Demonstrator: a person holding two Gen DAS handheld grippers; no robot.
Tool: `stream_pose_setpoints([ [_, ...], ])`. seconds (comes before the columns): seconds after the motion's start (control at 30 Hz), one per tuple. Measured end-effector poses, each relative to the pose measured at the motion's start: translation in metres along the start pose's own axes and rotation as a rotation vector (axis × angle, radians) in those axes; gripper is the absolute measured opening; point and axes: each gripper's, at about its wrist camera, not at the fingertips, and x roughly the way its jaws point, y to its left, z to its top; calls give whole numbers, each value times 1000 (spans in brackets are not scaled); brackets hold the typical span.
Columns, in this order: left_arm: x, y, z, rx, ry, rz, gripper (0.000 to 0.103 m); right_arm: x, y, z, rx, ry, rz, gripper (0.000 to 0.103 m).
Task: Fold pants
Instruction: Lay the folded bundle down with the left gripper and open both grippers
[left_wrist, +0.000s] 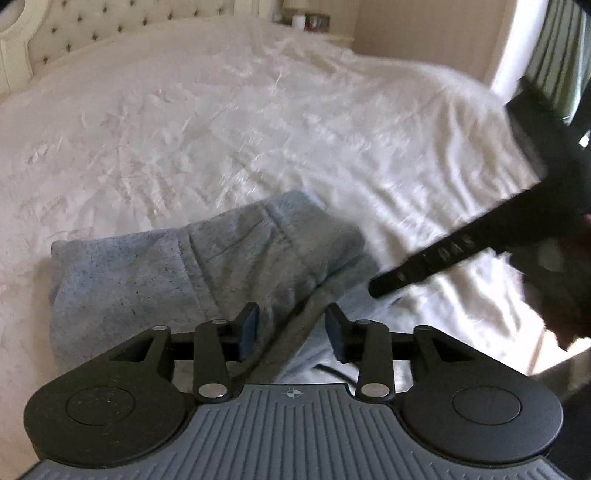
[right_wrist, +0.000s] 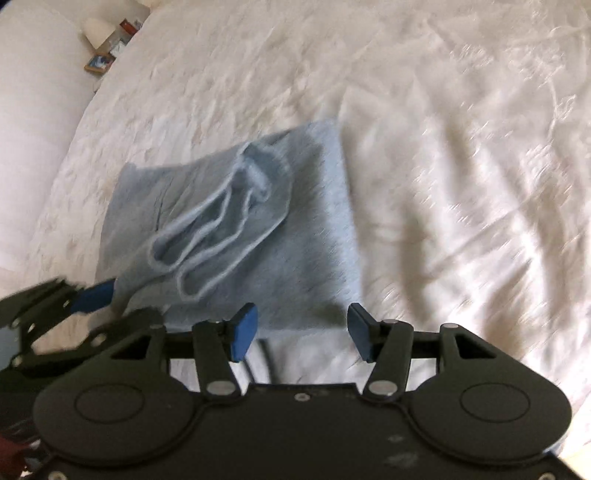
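Light grey-blue pants (right_wrist: 236, 221) lie folded into a compact block on the white bed; the leg cuffs (right_wrist: 218, 221) rest on top. They also show in the left wrist view (left_wrist: 192, 266). My left gripper (left_wrist: 293, 332) hovers open at the block's near edge, nothing between its blue pads. My right gripper (right_wrist: 301, 330) is open and empty just short of the block's near right corner. The right gripper's black body (left_wrist: 480, 236) shows blurred at the right of the left wrist view. The left gripper (right_wrist: 92, 295) shows at the lower left of the right wrist view.
A white wrinkled bedspread (left_wrist: 258, 129) covers the bed. A tufted headboard (left_wrist: 92, 29) stands at the far end, with a nightstand (left_wrist: 310, 20) and small items beside it. A curtain and window (left_wrist: 546, 55) are at the right.
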Motion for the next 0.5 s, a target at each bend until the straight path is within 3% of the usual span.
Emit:
stream_pose_setpoints([
  [0.13, -18, -1, 4, -44, -91, -15, 41, -13, -6, 16, 21, -81, 5, 59],
  [0.23, -14, 7, 6, -151, -124, 85, 46, -23, -9, 24, 40, -139, 37, 62],
  [0.33, 13, 24, 3, -272, 5, 163, 46, -20, -3, 31, 51, -149, 93, 70],
  [0.43, 54, 40, -6, -368, 230, 137, 47, -11, 9, 35, 23, -122, 123, 71],
  [0.5, 65, 42, -8, -387, 267, 120, 49, 4, 23, 37, -3, -91, 123, 71],
])
